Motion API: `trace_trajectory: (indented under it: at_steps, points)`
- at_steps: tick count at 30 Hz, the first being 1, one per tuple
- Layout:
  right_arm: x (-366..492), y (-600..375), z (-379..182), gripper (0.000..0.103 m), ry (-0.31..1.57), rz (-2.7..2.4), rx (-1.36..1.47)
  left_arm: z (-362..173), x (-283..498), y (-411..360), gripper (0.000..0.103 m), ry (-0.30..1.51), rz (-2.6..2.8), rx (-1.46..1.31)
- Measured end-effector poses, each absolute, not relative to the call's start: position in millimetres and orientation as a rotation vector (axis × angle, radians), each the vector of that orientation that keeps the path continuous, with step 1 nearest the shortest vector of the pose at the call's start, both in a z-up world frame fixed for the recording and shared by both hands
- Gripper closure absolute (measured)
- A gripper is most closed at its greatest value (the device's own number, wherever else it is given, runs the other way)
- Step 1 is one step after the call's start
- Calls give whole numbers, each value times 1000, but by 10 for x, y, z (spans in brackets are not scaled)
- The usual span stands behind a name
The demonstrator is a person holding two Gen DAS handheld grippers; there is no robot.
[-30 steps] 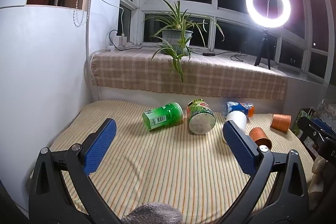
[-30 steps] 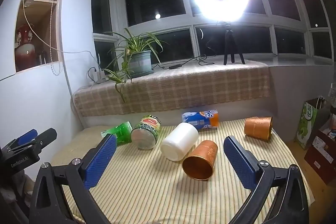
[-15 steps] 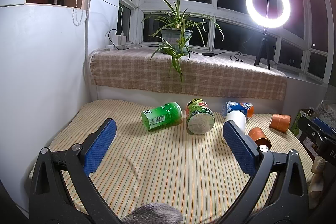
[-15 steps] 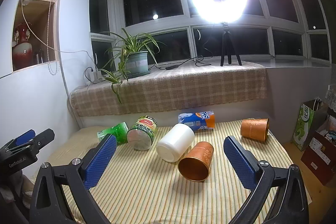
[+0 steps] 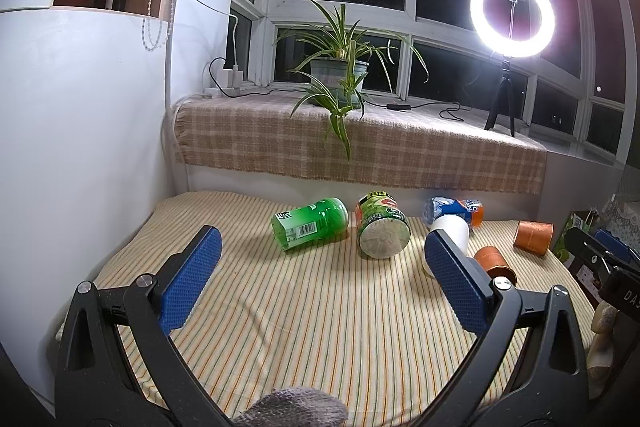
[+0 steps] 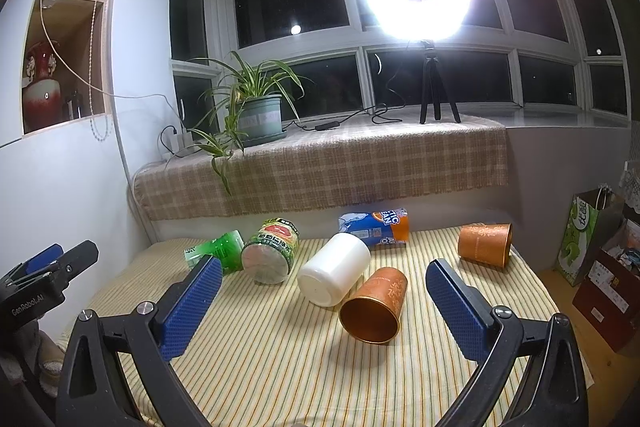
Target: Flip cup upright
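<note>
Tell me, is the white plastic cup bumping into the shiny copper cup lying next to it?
Cannot tell. In the right wrist view the white plastic cup overlaps the copper cup, hiding any gap or contact.

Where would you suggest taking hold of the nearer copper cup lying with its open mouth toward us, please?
Grip the nearer copper cup across its tapered side wall, near mid-length, with the right gripper coming from above. It lies on its side, and the white cup crowds its left flank, so one of the fingers must slip between them.
</note>
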State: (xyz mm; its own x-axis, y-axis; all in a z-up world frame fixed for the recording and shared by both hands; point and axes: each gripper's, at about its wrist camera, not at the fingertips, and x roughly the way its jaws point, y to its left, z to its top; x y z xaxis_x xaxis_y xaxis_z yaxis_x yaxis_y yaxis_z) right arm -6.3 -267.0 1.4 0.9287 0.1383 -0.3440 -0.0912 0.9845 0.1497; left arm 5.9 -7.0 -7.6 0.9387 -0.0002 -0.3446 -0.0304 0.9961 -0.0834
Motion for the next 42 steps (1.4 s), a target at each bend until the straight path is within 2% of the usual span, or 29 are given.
trace_trajectory:
  at_steps: [42]
  points:
    - [-67, -2723, -1, 0, 366, 111, 138, 50, 35, -107, 0, 349, 11, -87]
